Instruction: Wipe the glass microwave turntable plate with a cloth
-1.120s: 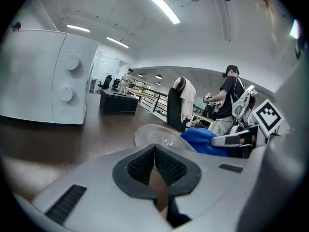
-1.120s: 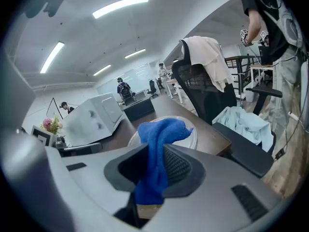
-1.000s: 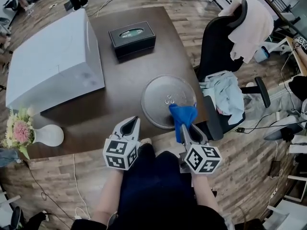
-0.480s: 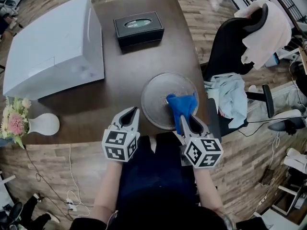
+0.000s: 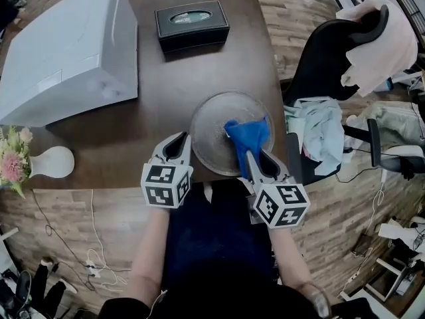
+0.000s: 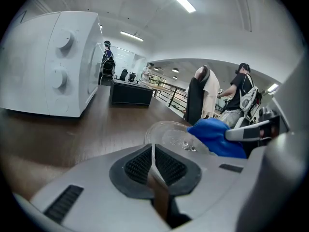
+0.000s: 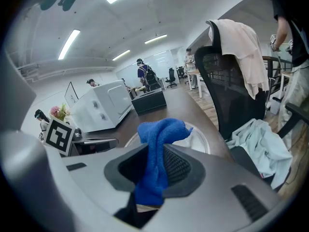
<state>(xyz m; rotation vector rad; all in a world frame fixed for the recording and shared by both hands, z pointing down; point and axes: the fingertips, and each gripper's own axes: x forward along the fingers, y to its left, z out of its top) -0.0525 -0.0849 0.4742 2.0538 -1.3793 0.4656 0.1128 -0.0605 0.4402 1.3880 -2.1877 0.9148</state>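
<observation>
Blue cloth [image 5: 247, 135] in right claw [image 5: 254, 157], trailing forward over plate [image 5: 211, 119].

- table [image 5: 166, 111] (dark wood)
- plate [image 5: 211, 126]: at the left gripper [image 5: 179, 141] tips, just ahead of the right gripper [image 5: 256, 157]
- microwave [image 5: 66, 52]: ahead-left of the left gripper
- box [image 5: 191, 25]: well ahead of both
- vase [image 5: 50, 163]: left of the left gripper

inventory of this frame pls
dark brown wooden table: 1, brown, centre
white microwave oven: 1, white, table's far left
black tissue box: 1, black, far middle
clear round glass turntable plate: 1, clear, near right
blue cloth: 1, blue, on plate
white vase with pink flowers: 1, white, near left
black office chair: 1, black, beside table
beige garment: 1, beige, chair back
pale blue clothing: 1, blue, chair seat
left hand-held gripper: 1, grey, shut on plate rim
right hand-held gripper: 1, grey, shut on cloth
</observation>
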